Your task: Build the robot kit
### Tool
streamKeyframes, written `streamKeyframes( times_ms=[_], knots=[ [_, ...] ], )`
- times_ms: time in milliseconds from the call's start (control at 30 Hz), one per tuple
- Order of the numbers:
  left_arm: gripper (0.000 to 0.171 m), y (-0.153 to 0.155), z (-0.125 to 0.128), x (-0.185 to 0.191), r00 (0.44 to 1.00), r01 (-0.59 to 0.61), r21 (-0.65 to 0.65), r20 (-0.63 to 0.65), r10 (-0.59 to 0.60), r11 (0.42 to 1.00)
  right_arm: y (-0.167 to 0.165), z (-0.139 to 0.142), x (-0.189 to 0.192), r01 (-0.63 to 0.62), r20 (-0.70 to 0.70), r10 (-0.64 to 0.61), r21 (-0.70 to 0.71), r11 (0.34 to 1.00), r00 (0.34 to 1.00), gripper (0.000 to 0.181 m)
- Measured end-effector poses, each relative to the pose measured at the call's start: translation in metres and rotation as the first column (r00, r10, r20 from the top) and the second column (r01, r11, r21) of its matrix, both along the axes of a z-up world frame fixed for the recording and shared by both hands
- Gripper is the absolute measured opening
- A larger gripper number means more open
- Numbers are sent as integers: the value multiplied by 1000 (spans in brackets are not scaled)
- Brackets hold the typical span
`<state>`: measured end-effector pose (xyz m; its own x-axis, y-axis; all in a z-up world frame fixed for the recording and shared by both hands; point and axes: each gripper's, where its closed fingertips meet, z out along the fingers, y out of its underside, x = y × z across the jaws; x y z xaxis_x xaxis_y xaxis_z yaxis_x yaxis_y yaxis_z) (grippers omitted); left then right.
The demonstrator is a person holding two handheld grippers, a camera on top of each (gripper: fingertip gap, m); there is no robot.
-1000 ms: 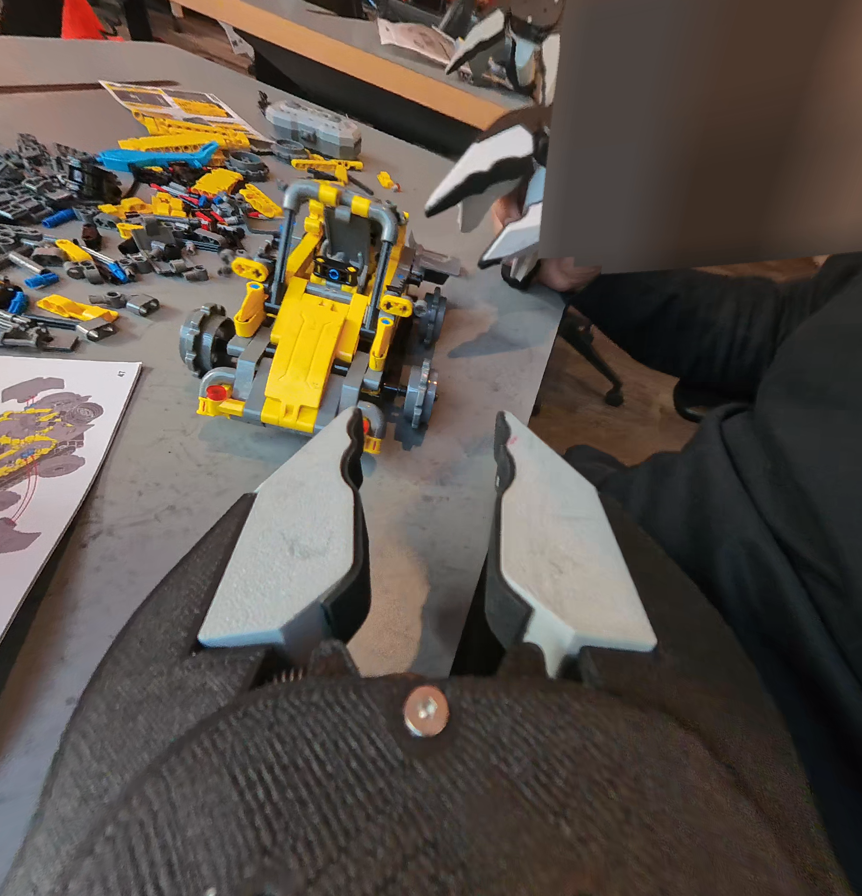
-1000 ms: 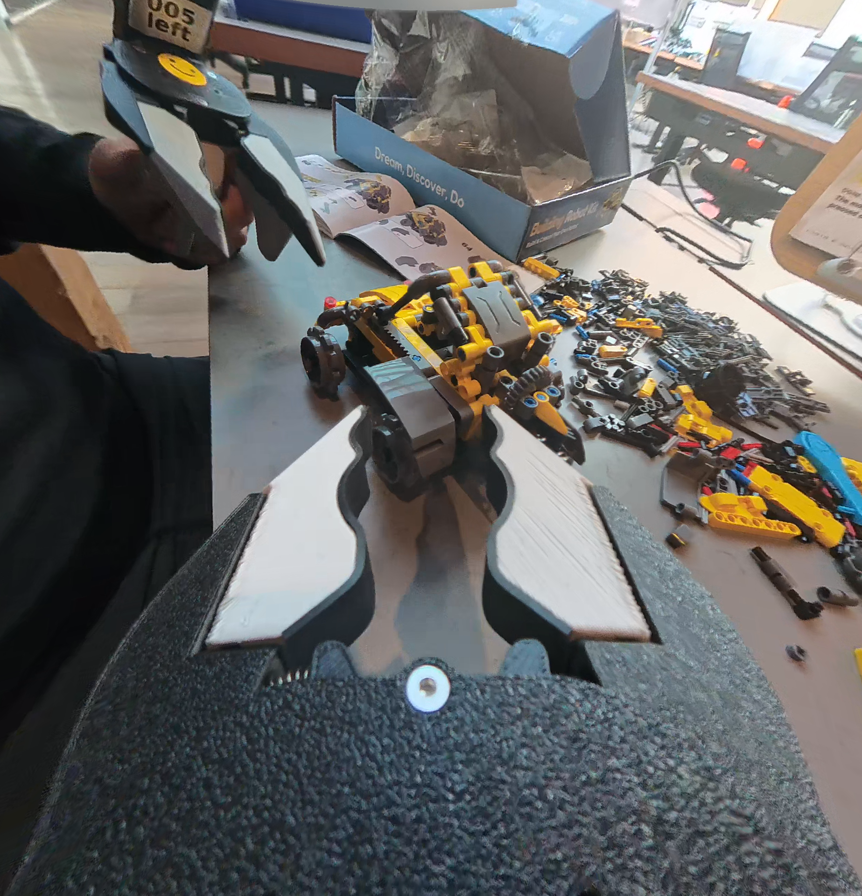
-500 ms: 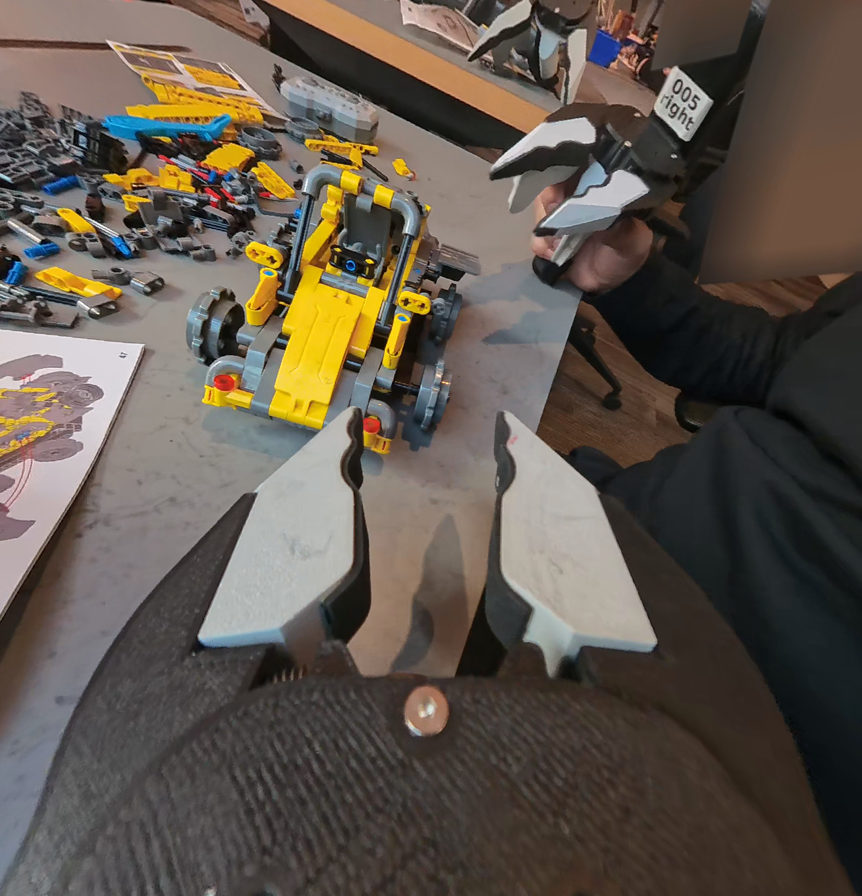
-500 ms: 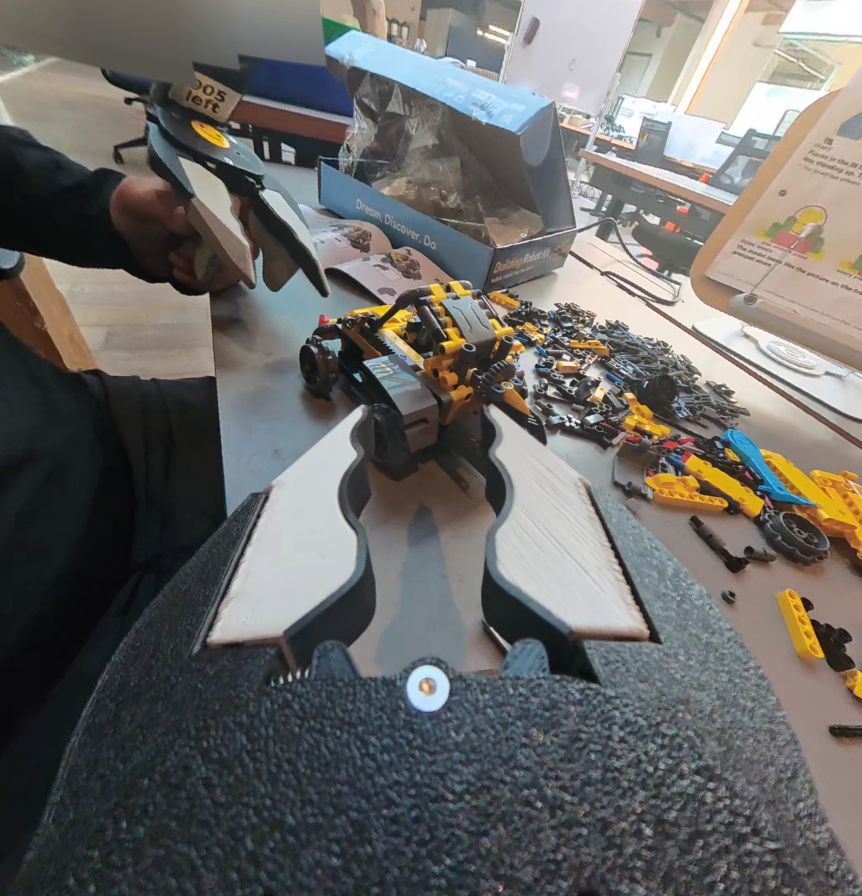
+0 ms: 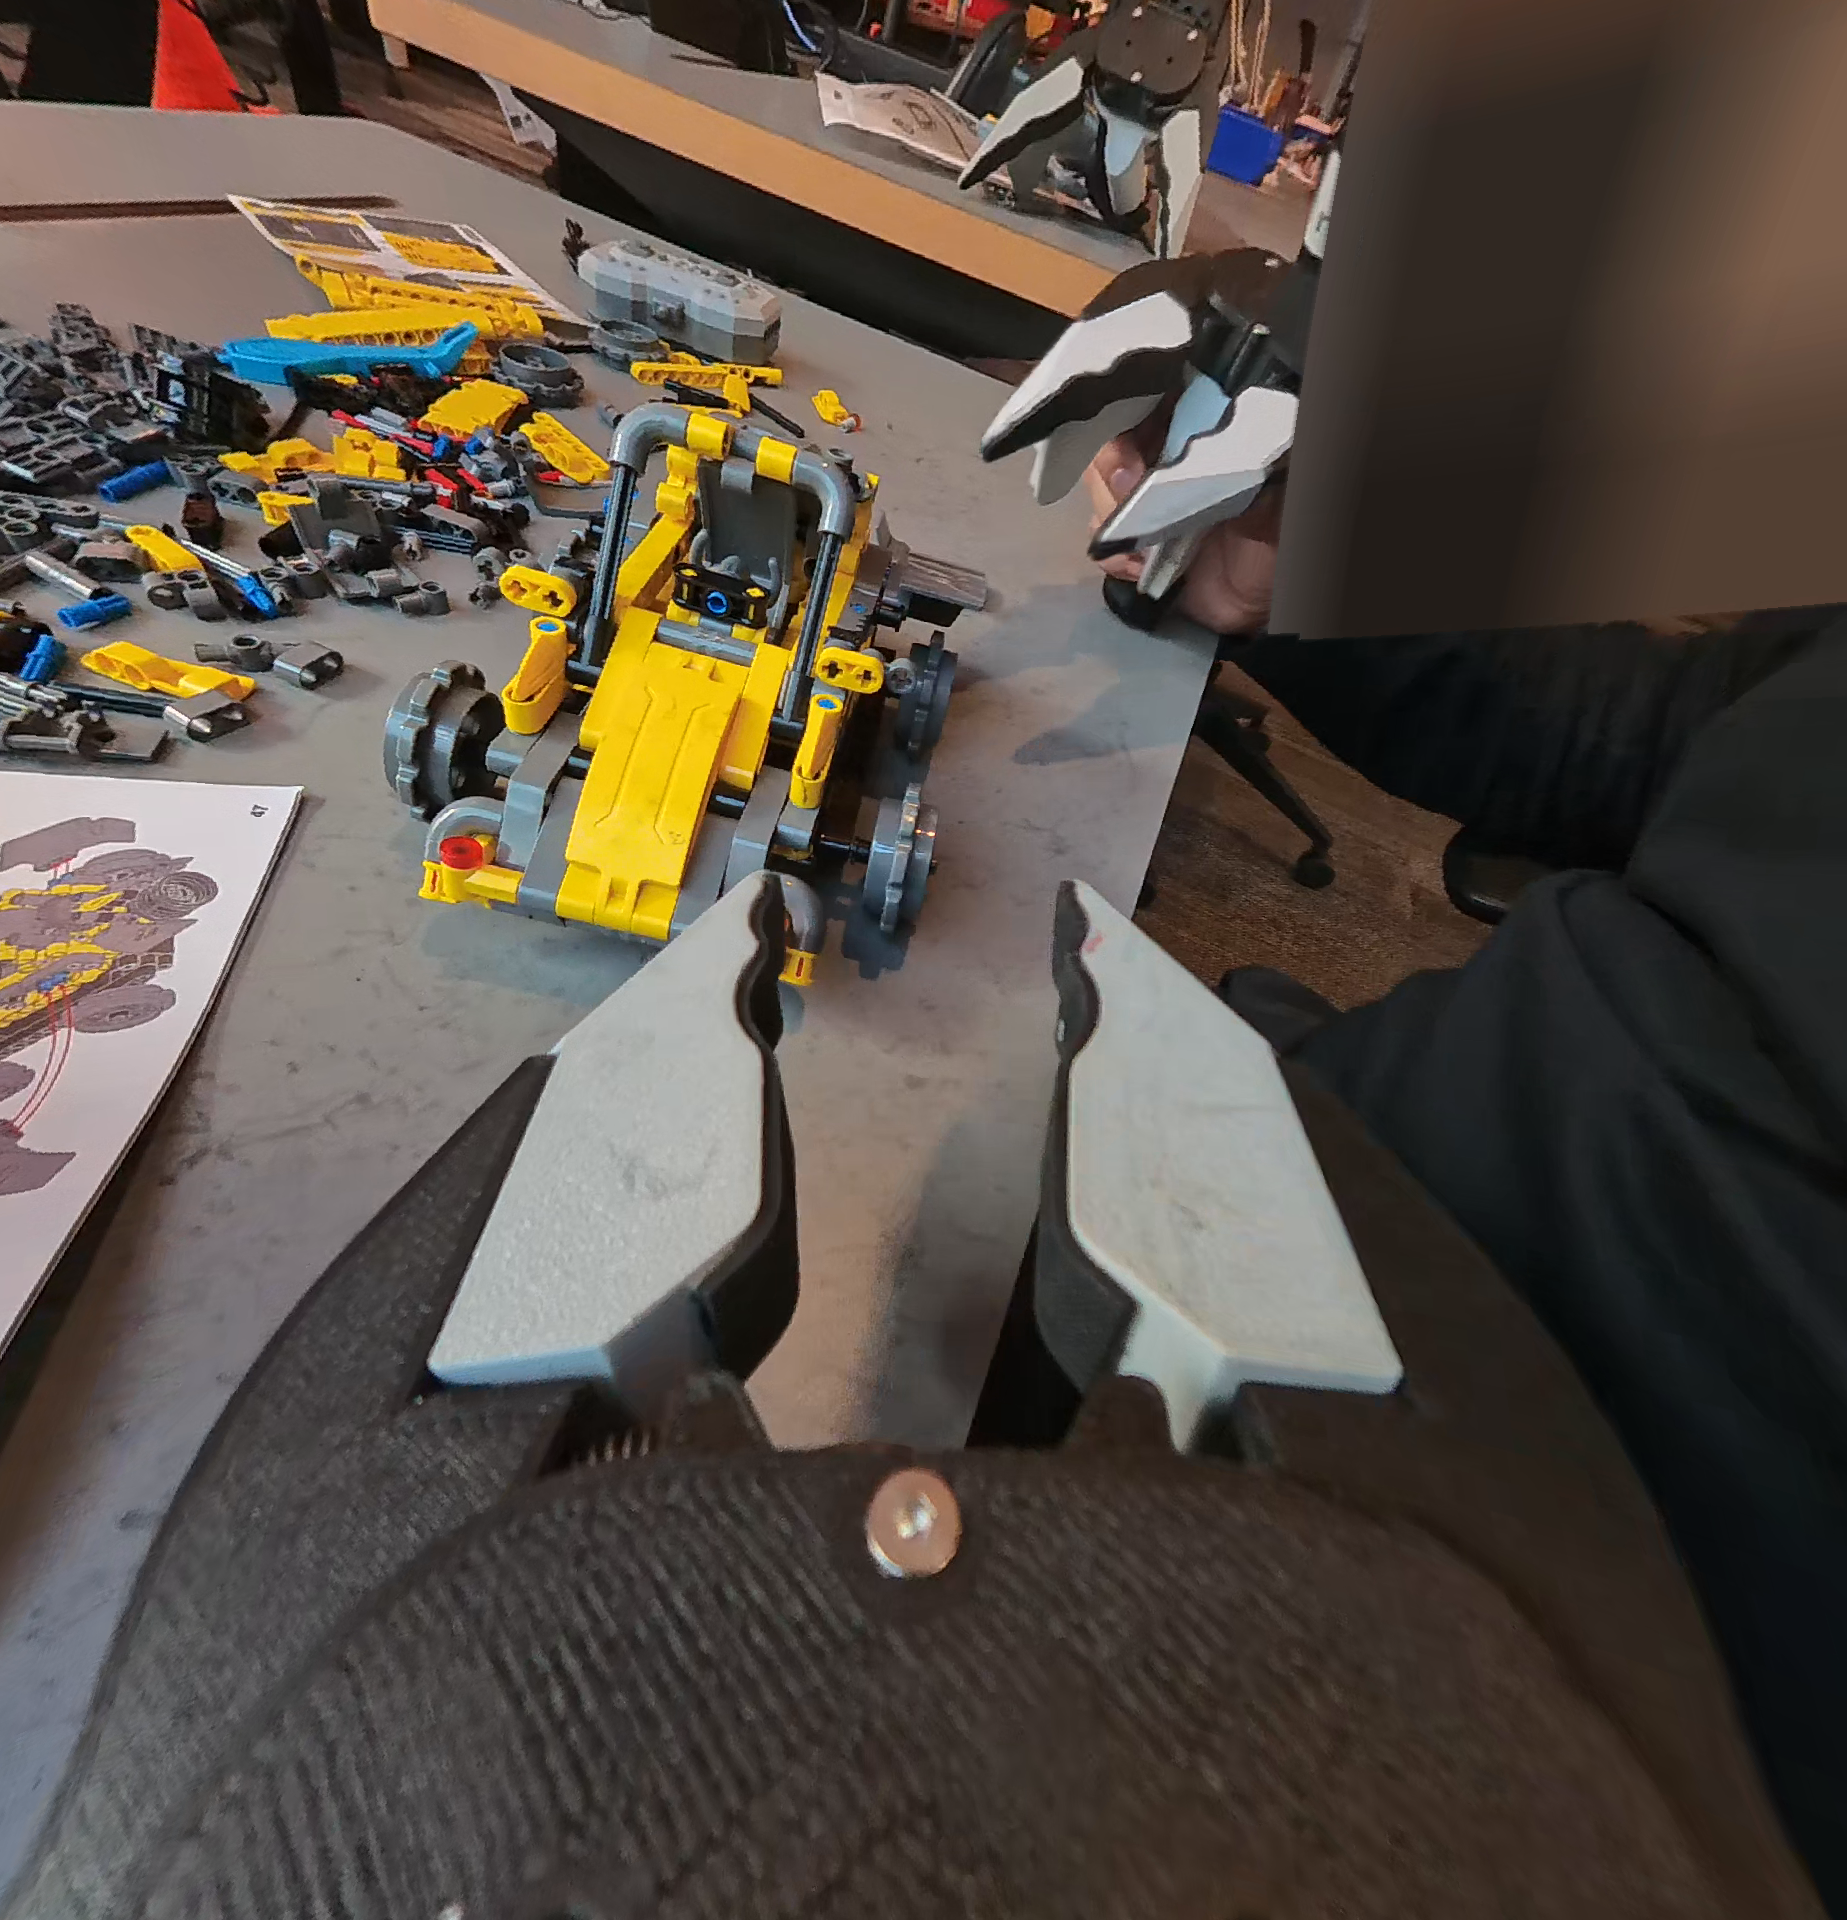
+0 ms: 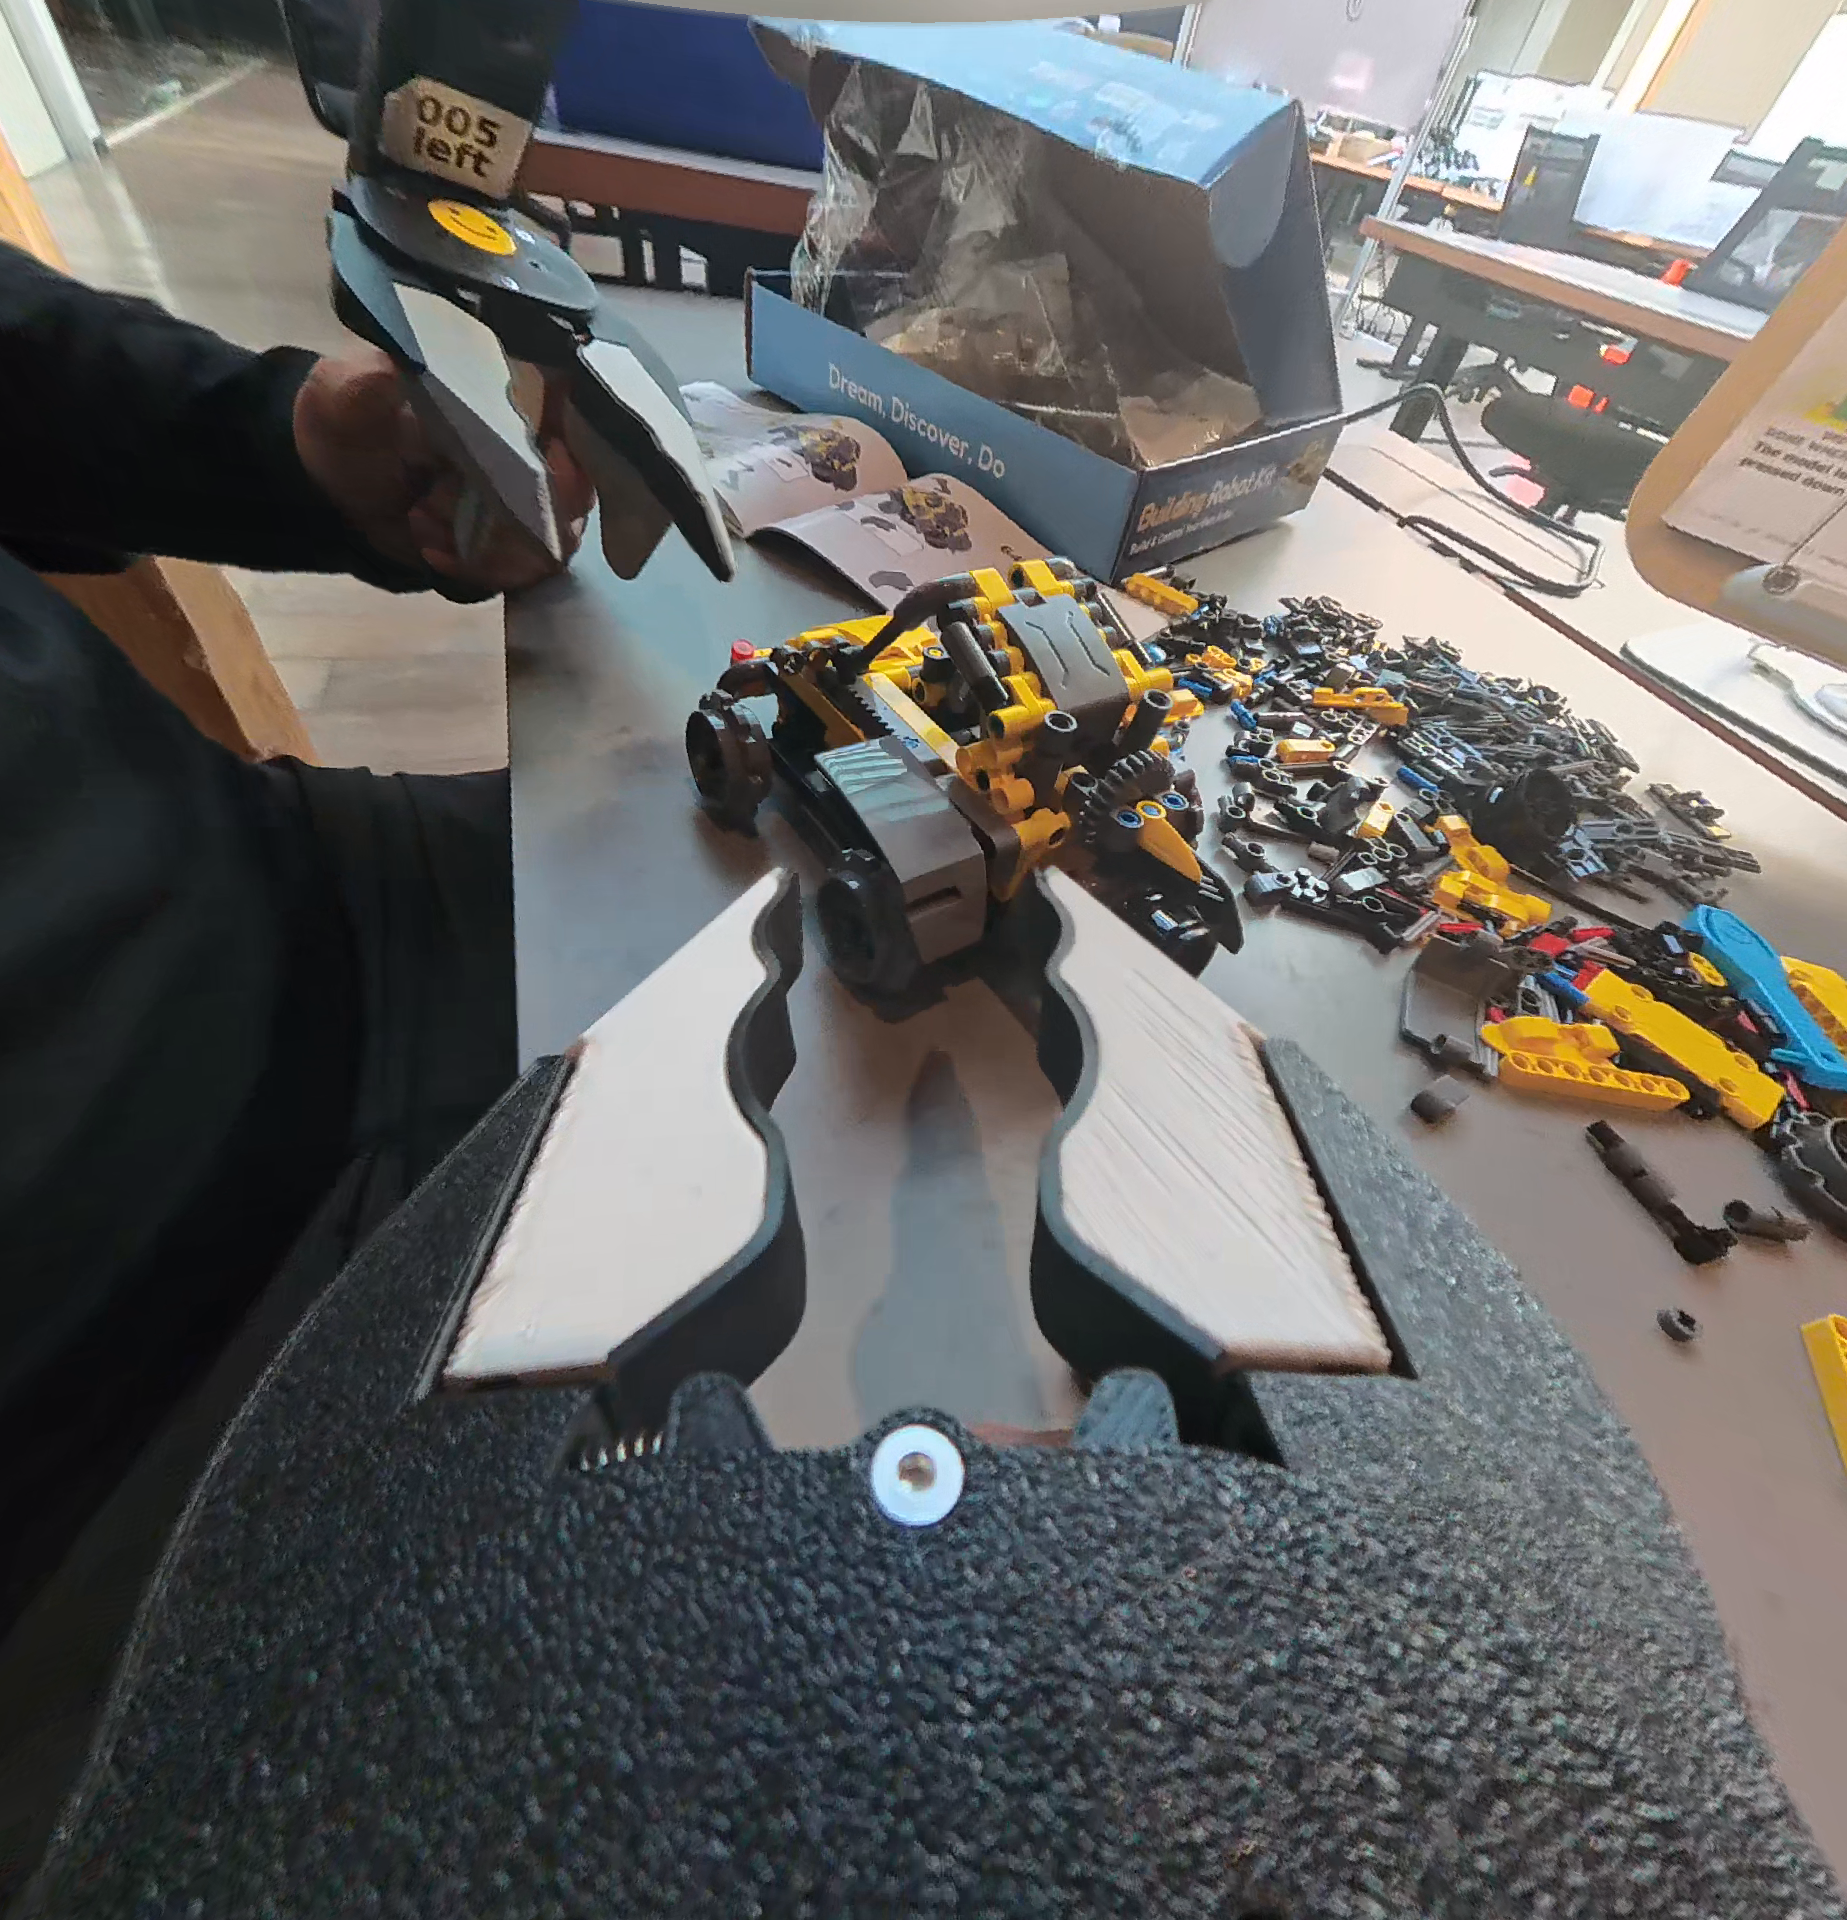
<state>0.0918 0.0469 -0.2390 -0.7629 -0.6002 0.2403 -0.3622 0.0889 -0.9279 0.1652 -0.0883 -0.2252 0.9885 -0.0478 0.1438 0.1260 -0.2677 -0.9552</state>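
A yellow and grey brick-built vehicle (image 5: 680, 727) stands on the grey table (image 5: 358, 1039) near its edge; it also shows in the right wrist view (image 6: 960, 748). My left gripper (image 5: 914, 914) is open and empty, held above the table just in front of the vehicle's nose. It shows in the right wrist view (image 6: 638, 556) in a person's hand. My right gripper (image 6: 917, 904) is open and empty, held in the air behind the vehicle's grey rear end. It shows in the left wrist view (image 5: 1044, 499) above the table edge. Neither gripper touches the vehicle.
Several loose yellow, black and blue pieces (image 6: 1470, 831) lie beside the vehicle. An open instruction booklet (image 5: 88, 935) lies at the left. A blue cardboard box (image 6: 1054, 343) stands behind. A grey block (image 5: 680, 296) lies at the far side. The table edge (image 5: 1168, 800) is close by. Spacing between my two grippers at the tips: around 15 centimeters.
Both grippers stay open. The right gripper has drawn back a little from the vehicle's rear. The left gripper has shifted slightly; the vehicle has not moved.
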Motion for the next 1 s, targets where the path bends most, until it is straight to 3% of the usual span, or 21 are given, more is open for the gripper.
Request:
streamKeyframes(
  times_ms=[100,300,433,600,700,867,1000],
  knots=[
    [49,0,2,-1,1000,8,-15,7,-8,1000,12,-4,1,6,-12,-7,-26,1000,1000,41],
    [50,1,6,-2,1000,14,-42,11,-14,999,26,-32,2,11,-3,-12,-211,977,1000,38],
    [50,2,6,-3,1000,18,-53,5,-18,998,28,-32,-6,0,19,4,-217,976,1000,37],
    [51,2,9,-4,1000,23,-69,21,-22,997,34,-29,-41,-120,-34,115,-195,973,993,26],
    [52,3,10,-4,1000,20,-70,23,-18,997,36,-24,-48,-137,-51,130,-165,977,990,30],
    [55,3,7,0,1000,10,-76,-15,-11,997,6,-4,-13,-29,-112,21,-65,997,993,31],
    [57,7,6,7,998,-47,-71,-36,44,996,-21,-2,20,57,-146,-70,-86,995,987,47]
  ],
)
